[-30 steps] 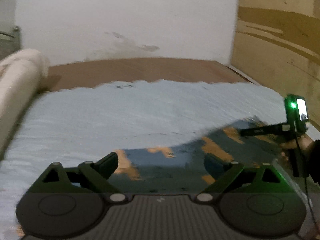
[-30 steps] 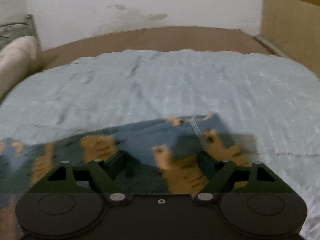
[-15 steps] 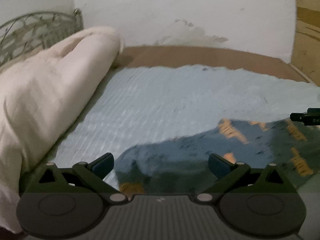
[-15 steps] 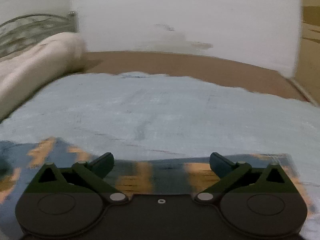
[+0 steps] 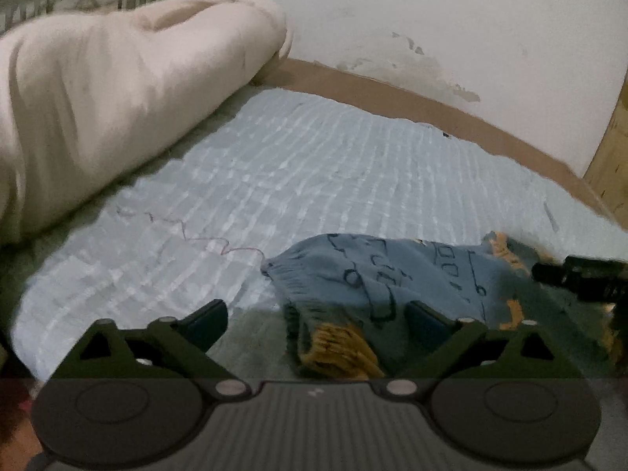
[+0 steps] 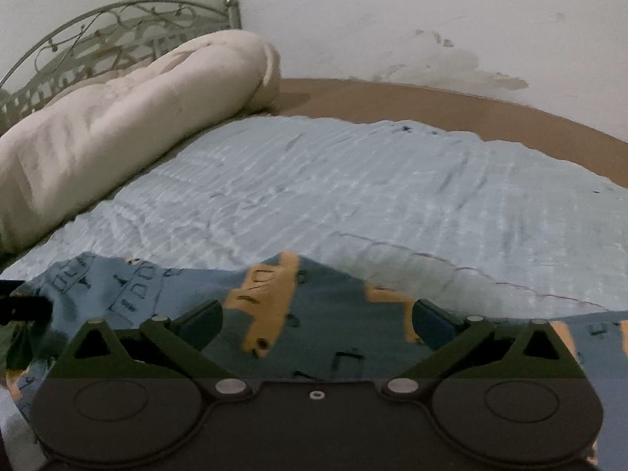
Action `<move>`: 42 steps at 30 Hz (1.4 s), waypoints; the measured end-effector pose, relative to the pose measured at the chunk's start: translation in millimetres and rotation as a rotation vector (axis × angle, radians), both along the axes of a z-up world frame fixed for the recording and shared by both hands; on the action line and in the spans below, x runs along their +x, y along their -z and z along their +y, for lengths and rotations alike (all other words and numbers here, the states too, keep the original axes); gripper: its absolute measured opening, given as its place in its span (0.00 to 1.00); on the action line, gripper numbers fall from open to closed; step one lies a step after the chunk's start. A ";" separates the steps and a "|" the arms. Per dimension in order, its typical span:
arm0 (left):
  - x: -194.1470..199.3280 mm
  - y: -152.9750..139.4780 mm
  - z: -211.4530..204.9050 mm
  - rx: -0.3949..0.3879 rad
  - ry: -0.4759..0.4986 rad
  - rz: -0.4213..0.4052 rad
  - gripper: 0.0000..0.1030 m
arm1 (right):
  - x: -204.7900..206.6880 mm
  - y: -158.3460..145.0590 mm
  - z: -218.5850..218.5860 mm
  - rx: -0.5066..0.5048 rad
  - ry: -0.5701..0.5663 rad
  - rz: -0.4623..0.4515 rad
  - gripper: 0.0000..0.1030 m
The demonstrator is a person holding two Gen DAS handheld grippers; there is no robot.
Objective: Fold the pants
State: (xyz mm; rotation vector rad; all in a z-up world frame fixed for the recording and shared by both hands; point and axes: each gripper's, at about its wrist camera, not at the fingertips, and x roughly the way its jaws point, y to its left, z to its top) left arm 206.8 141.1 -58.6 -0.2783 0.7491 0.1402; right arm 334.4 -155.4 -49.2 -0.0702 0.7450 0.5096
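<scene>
Blue printed pants (image 5: 376,274) lie flat on bed (image 6: 353,180) for folding; my left jaws (image 5: 314,314) and right jaws (image 6: 314,314) spread, gripping nothing.

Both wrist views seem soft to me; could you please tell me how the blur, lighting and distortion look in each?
Left wrist view: dim light, the rolled duvet smeared by motion blur, the pants sharper, and fisheye bending of the bed frame. Right wrist view: similarly dim, the pants print streaked, the headboard fairly crisp, corners vignetted black.
</scene>
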 end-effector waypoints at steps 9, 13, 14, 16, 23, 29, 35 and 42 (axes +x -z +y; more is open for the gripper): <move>7.5 14.2 16.6 -0.190 0.014 0.032 0.52 | -2.6 6.4 21.5 -0.020 -0.035 0.024 0.99; 8.1 10.6 14.5 -0.181 -0.015 0.043 0.22 | -4.5 8.5 24.9 -0.020 -0.045 0.029 0.99; 7.6 6.8 13.7 -0.179 -0.025 0.041 0.18 | -5.2 8.5 25.2 -0.020 -0.046 0.027 0.99; 4.9 -4.8 8.8 -0.148 -0.032 0.022 0.16 | -5.5 7.8 25.5 -0.026 -0.046 0.018 0.99; 1.9 -24.9 -6.4 -0.023 -0.021 0.010 0.16 | 4.4 5.9 29.2 -0.078 -0.005 -0.040 0.99; 6.9 -12.3 -6.6 -0.027 -0.022 0.056 0.18 | 29.9 25.3 35.4 -0.177 0.051 -0.008 0.99; 6.3 -16.3 -10.2 0.009 -0.032 0.068 0.51 | 45.9 25.7 17.8 -0.183 0.187 -0.027 0.99; -0.6 -36.0 -22.3 0.094 -0.051 0.033 0.87 | 3.3 4.2 -12.9 -0.144 0.165 -0.070 0.99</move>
